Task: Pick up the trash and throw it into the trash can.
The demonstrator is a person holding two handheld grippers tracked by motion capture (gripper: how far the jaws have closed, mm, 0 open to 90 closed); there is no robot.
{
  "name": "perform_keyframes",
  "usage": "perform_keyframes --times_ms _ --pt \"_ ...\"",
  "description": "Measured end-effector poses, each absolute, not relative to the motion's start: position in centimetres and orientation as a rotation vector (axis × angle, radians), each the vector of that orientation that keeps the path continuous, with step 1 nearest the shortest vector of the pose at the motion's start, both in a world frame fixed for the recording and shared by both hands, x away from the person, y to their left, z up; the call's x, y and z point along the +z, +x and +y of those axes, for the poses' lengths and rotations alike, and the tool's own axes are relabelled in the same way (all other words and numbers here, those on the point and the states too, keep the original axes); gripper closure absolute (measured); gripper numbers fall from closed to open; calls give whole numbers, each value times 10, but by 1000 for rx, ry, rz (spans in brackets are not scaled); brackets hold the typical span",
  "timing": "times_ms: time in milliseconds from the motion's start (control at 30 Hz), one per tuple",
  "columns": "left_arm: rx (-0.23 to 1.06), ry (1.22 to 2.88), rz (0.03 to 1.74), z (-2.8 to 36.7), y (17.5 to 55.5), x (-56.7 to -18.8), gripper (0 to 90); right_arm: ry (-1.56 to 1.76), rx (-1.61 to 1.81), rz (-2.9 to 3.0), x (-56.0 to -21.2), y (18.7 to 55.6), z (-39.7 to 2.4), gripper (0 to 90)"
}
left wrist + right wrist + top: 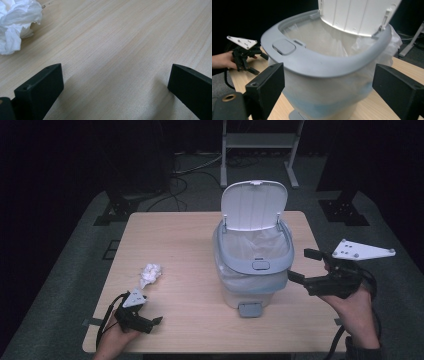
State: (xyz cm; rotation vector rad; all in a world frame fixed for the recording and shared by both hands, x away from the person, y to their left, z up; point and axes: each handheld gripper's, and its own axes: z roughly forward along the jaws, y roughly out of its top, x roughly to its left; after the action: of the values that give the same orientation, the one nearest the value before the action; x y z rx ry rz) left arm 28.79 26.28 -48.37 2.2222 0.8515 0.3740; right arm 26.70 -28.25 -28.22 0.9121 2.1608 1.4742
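Observation:
A small white pedal bin [231, 295] with a grey rim [239, 265] stands right of the table's middle. Its lid [254, 205] is tipped up and a clear bag lines it. In the right gripper view the rim [317, 62] and lid [357, 15] are close ahead. My right gripper [302, 265] hovers just right of the bin, pointing at it, jaws open and apart from it [328, 80]. A crumpled white tissue [150, 273] lies on the left of the table. My left gripper [150, 316] rests near the front left edge, open over bare wood [115, 75], the tissue [15, 25] off to its upper left.
The bin's pedal [249, 309] faces the front edge of the light wooden table [175, 235]. Behind the table stand a white metal frame [260, 140] and dark stand bases [117, 210], with cables on the carpet. My left gripper [259, 63] shows beyond the bin.

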Motion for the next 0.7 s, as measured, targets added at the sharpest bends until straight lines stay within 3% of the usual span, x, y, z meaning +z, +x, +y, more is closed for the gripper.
perform_keyframes --times_ms 700 --pt "372 2224 849 263 287 -484 0 1011 1328 2135 -334 265 -300 13"
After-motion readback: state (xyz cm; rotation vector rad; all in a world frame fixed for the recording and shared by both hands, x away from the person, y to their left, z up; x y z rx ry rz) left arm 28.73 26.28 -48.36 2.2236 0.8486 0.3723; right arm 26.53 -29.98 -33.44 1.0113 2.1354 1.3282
